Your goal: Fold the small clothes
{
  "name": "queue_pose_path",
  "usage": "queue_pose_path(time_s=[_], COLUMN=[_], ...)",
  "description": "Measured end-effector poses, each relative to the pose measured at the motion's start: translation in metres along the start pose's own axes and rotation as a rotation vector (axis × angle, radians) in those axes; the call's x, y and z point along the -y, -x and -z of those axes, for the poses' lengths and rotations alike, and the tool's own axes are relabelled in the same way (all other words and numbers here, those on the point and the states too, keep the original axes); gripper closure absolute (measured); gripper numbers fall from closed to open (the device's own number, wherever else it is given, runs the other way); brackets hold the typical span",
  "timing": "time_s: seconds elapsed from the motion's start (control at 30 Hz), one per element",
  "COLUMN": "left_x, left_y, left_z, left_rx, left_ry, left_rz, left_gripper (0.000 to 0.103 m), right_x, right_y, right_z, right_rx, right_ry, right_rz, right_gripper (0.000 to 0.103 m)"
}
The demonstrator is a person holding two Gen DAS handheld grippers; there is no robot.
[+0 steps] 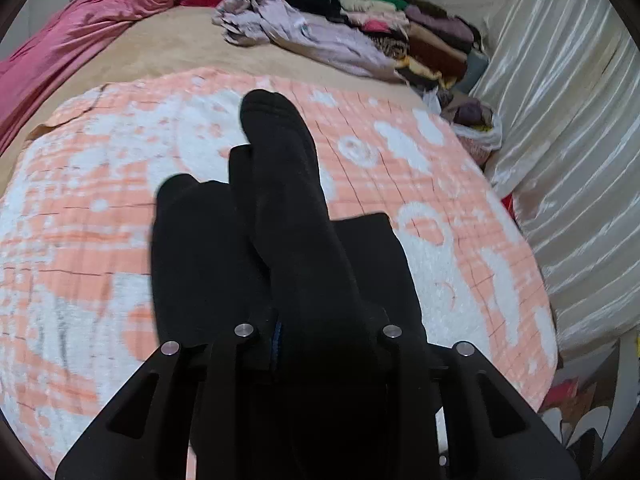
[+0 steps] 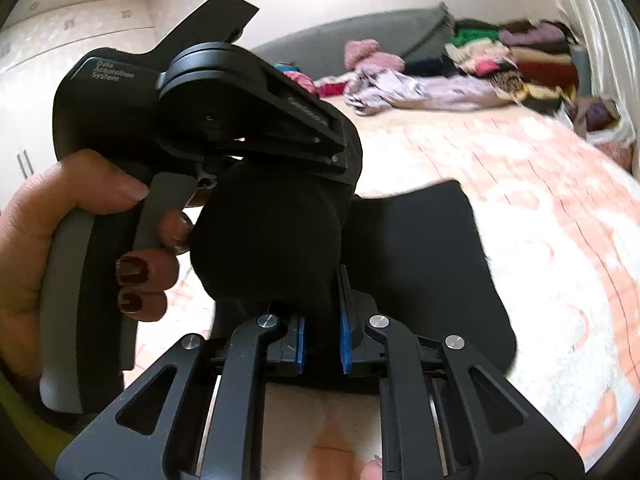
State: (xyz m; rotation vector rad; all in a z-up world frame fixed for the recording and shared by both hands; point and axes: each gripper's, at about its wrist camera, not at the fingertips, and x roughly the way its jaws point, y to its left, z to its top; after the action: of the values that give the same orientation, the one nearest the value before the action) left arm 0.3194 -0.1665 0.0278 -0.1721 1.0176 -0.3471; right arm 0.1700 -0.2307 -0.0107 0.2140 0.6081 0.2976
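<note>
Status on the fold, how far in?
Done: nothing visibly folded on the blanket. In hand: both grippers are shut on black cloth, the left gripper on a sock, the right gripper on a bunched sock. Left: the fold itself, plus the heaped clothes behind.

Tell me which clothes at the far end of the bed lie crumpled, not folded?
The lilac garment. It sprawls loose and creased, while the many-coloured clothes to its right sit in a folded stack.
</note>
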Motion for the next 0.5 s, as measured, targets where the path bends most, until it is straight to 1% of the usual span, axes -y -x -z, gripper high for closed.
queue_pose_path(time_s=[0.1,0.13,0.17,0.2,0.23,0.27,0.3,0.33,0.37,0.4,0.47,0.5], left_x=[0.013,0.017,0.019,0.022,0.025,0.025,0.024,0.022,0.017,0.014,0.000,-0.009], left_y=[-0.019,-0.026,-0.029,-0.031,-0.029,-0.026,-0.022,-0.017,-0.007,0.000,0.018,0.025], left_z=[0.004,0.005,0.007,0.008,0.010,0.011,0.011,0.011,0.011,0.011,0.015,0.019], left_rx=[-0.035,-0.048,-0.056,-0.061,-0.054,-0.049,-0.042,-0.030,-0.002,0.021,0.077,0.099], left_ry=[-0.020,-0.023,-0.023,-0.026,-0.029,-0.021,-0.004,0.017,0.033,0.034,0.027,0.027], left_rz=[-0.019,-0.012,0.000,0.022,0.062,0.103,0.144,0.181,0.203,0.201,0.159,0.134], left_gripper=[0.070,0.061,0.049,0.045,0.035,0.025,0.023,0.022,0.022,0.022,0.023,0.024], right_x=[0.015,0.022,0.026,0.029,0.034,0.037,0.041,0.046,0.053,0.059,0.066,0.069], right_y=[-0.005,-0.003,-0.004,-0.004,-0.004,-0.002,-0.002,-0.001,0.000,0.003,0.010,0.013], right_z=[0.004,0.006,0.007,0.009,0.012,0.014,0.016,0.018,0.019,0.021,0.022,0.021], right_rx=[-0.029,-0.036,-0.045,-0.054,-0.064,-0.069,-0.075,-0.087,-0.097,-0.101,-0.098,-0.094], right_ry=[-0.061,-0.076,-0.090,-0.101,-0.111,-0.117,-0.122,-0.141,-0.165,-0.195,-0.221,-0.227], right_rz=[0.007,0.009,0.011,0.014,0.029,0.044,0.056,0.067,0.066,0.061,0.066,0.070], right_gripper=[0.096,0.096,0.096,0.096,0.095,0.093,0.091,0.090,0.086,0.080,0.075,0.069])
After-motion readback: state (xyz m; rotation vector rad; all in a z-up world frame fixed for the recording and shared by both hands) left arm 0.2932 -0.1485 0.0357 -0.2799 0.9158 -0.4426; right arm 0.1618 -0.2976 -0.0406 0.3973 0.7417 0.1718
